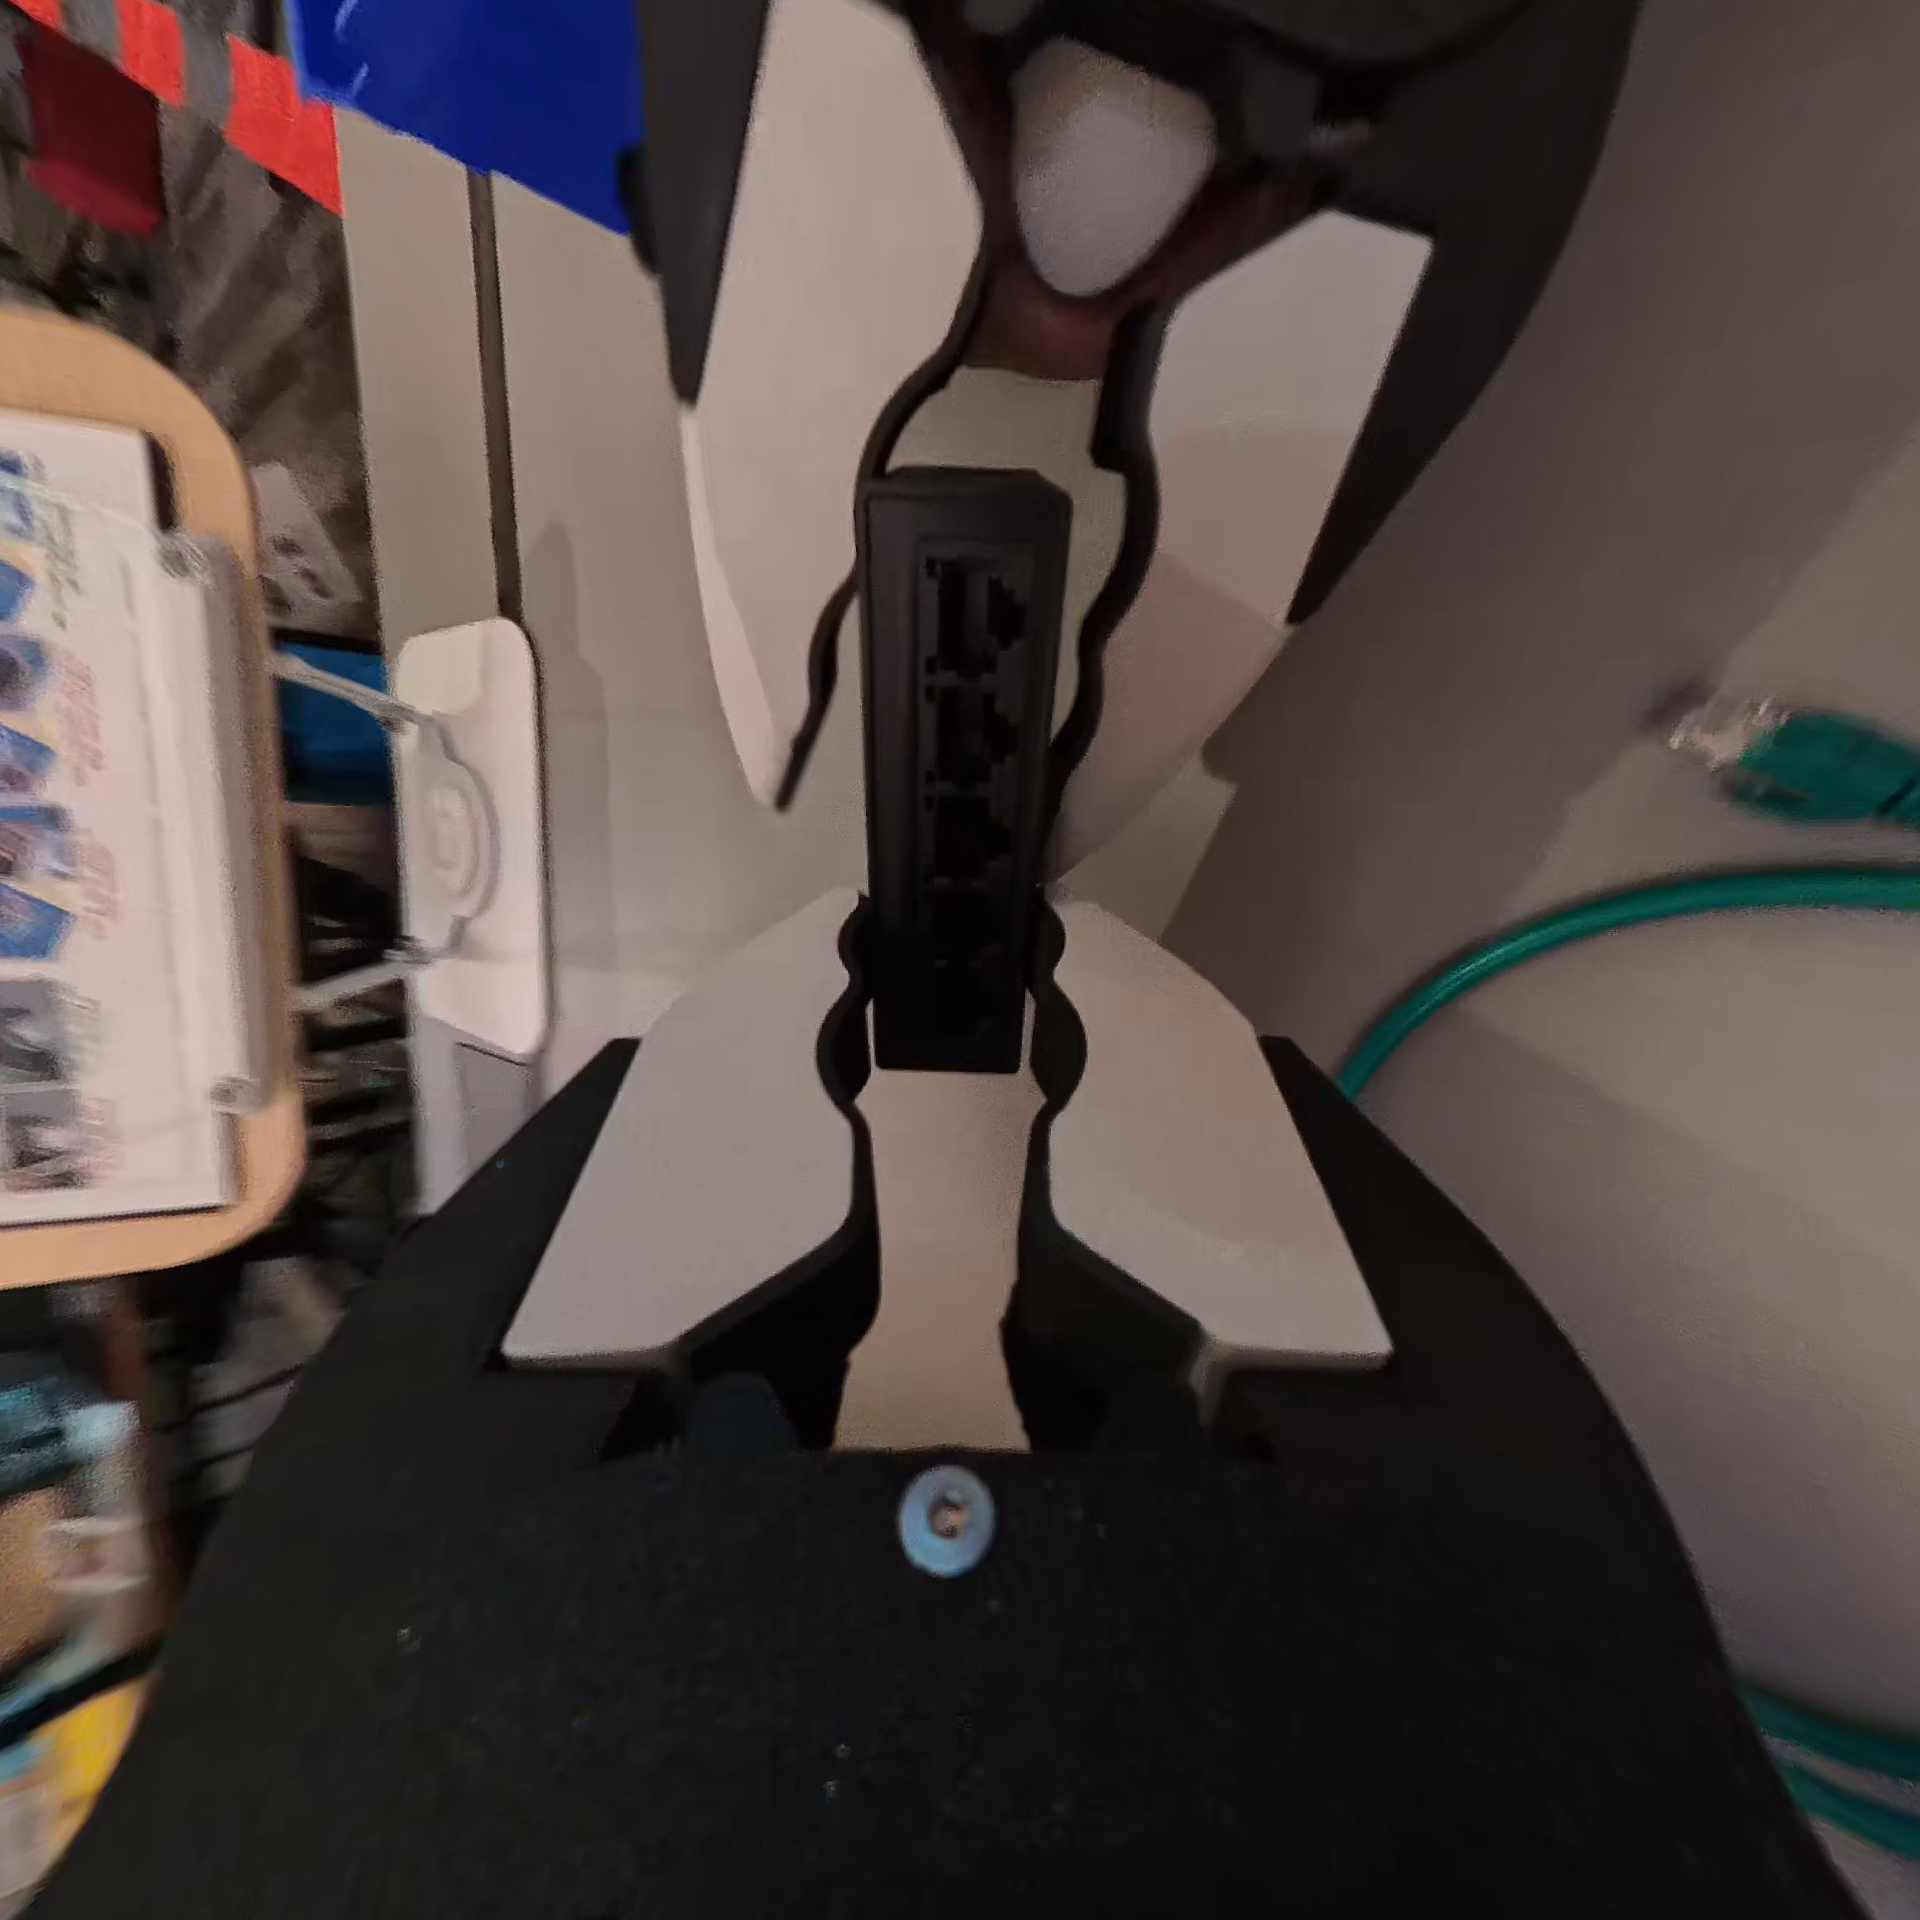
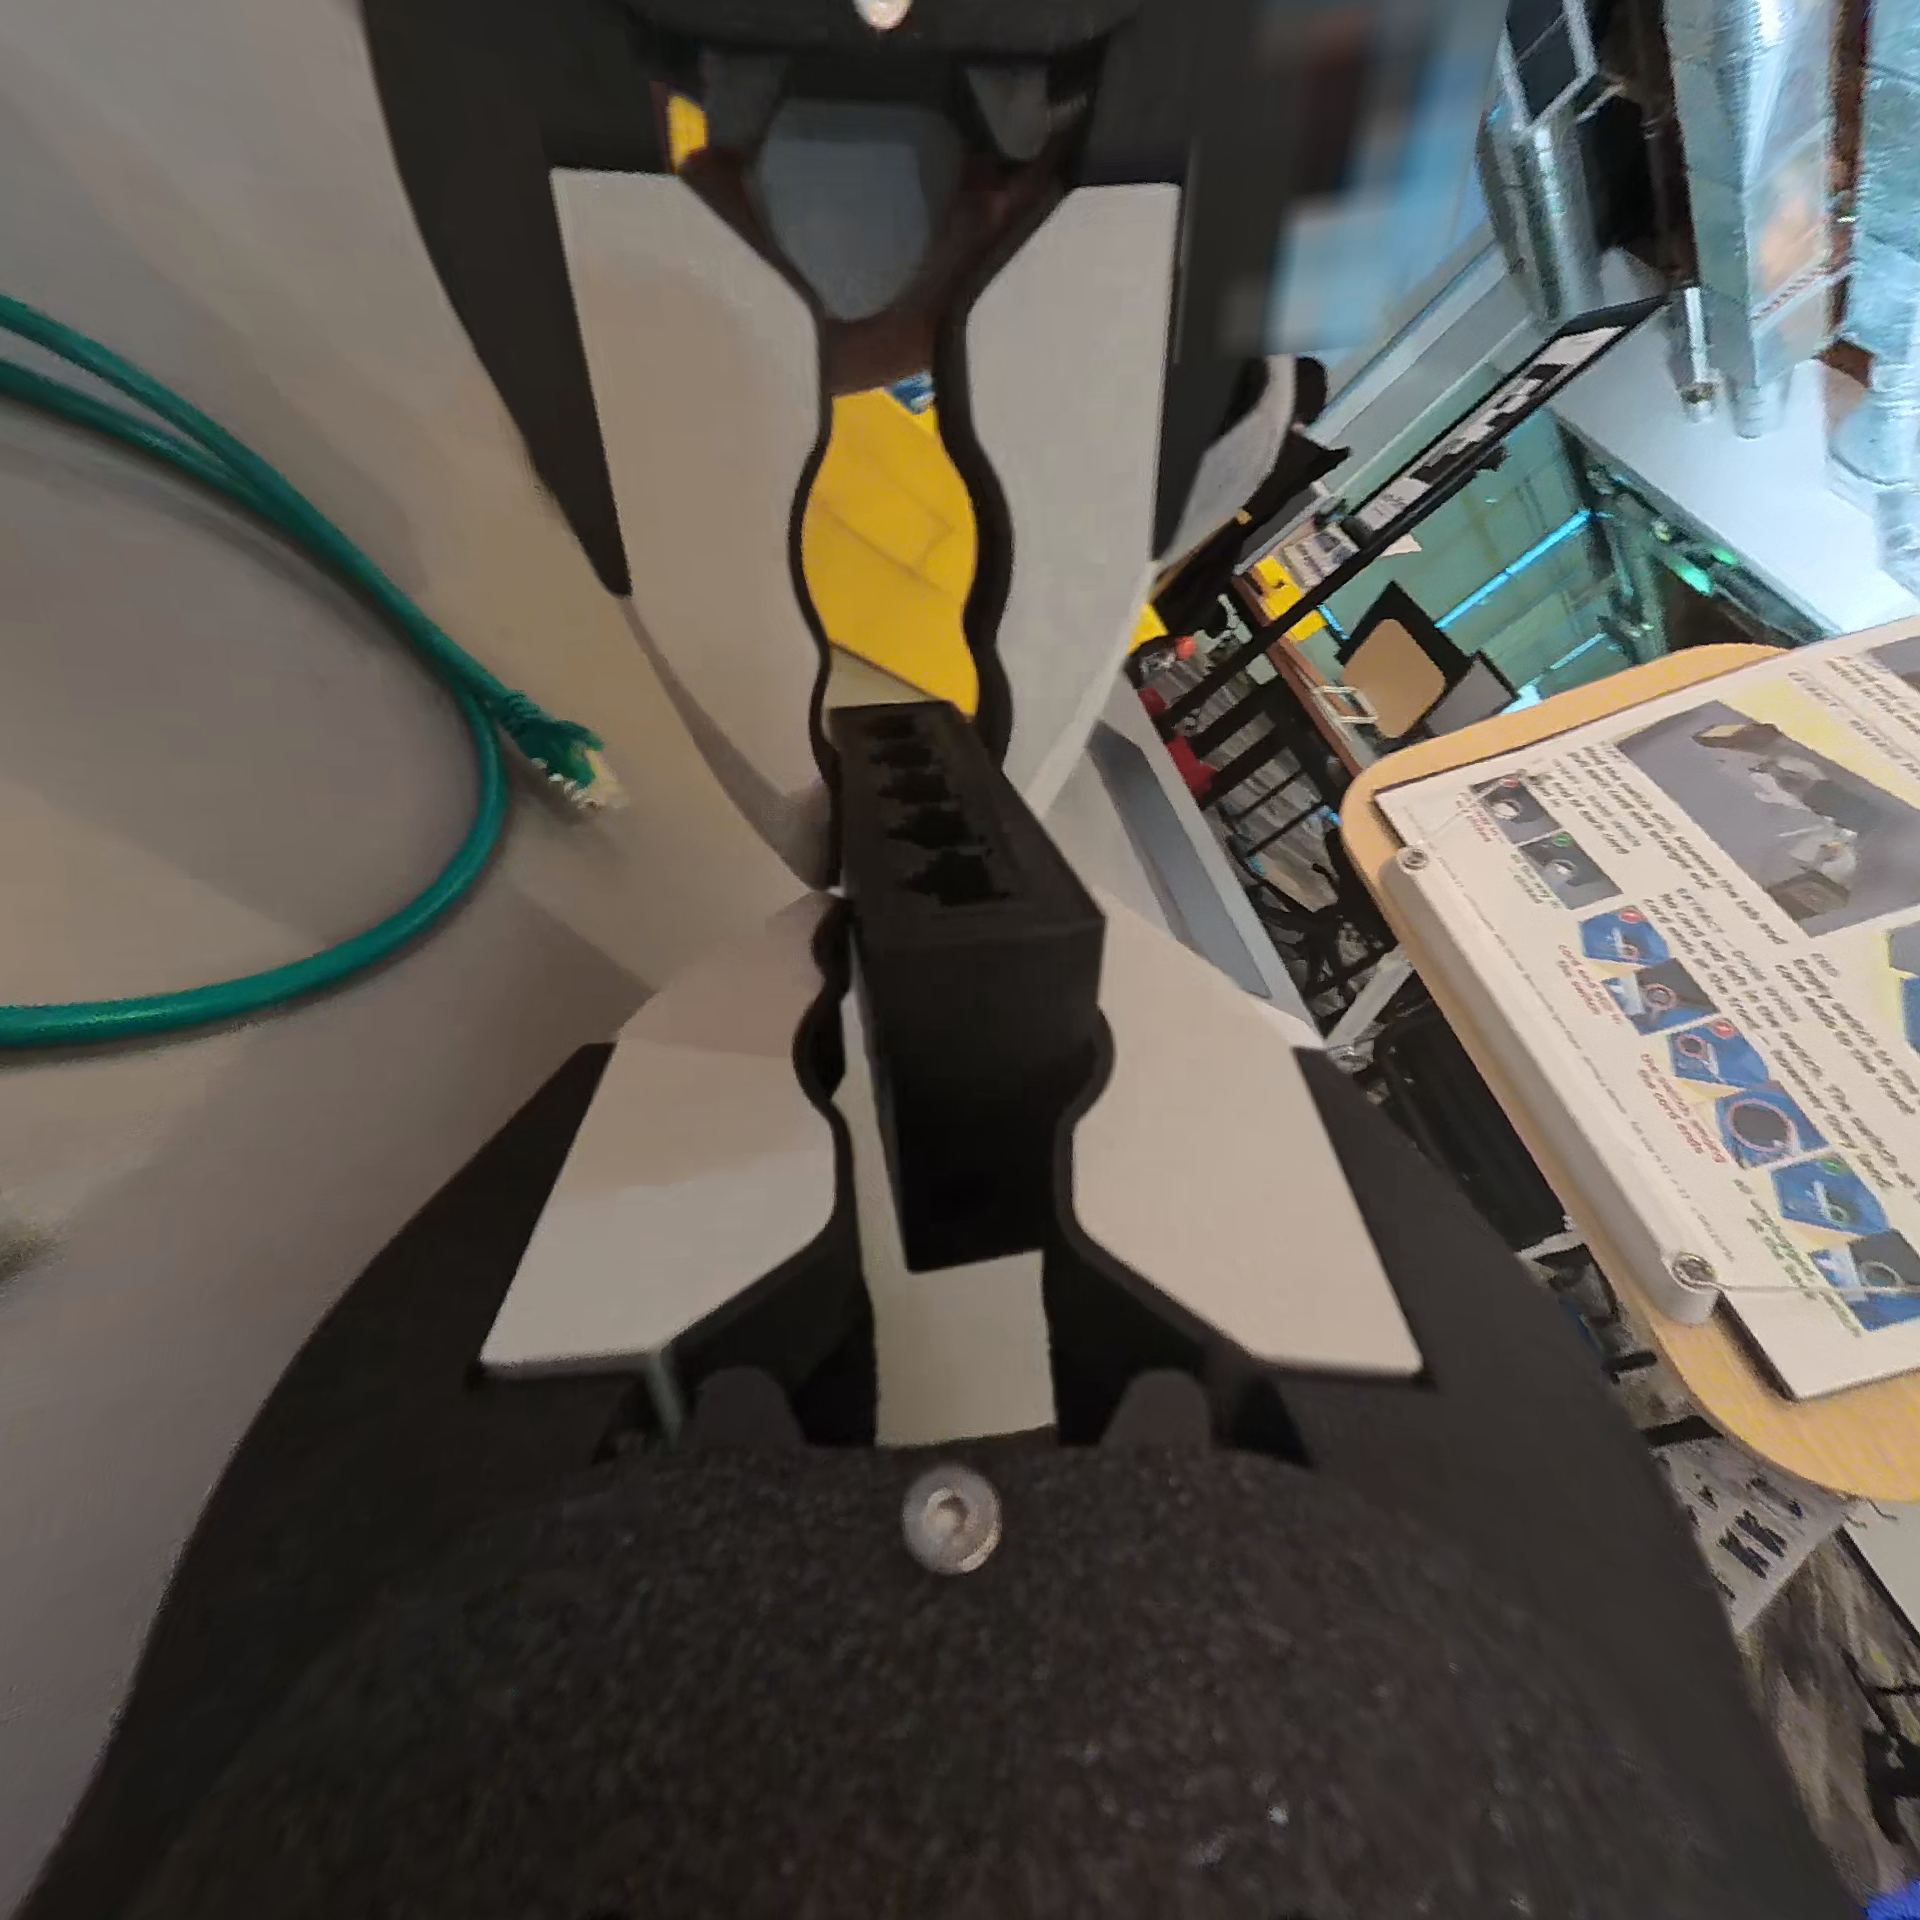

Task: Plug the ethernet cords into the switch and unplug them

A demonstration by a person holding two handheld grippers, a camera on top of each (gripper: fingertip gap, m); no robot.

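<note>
The black switch (image 1: 966,769) is held between both grippers, one at each end, with its row of ports empty and in plain sight. My left gripper (image 1: 956,920) is shut on its near end. The right gripper's fingers (image 1: 1117,540) reach in from the top around the far end. In the right wrist view my right gripper (image 2: 966,914) is shut on the switch (image 2: 977,1039), and the left gripper's fingers (image 2: 707,499) come from the top. A green ethernet cord (image 1: 1558,914) lies loose on the white table with its plug (image 1: 1787,758) free. The cord also shows in the right wrist view (image 2: 312,540), with its plug (image 2: 561,764).
A tan board with a printed instruction sheet (image 2: 1662,987) sits at the table's side; it also shows in the left wrist view (image 1: 114,831). A white plastic piece with a wire clip (image 1: 478,831) lies next to it. The white table (image 2: 208,1195) extends around the cord.
</note>
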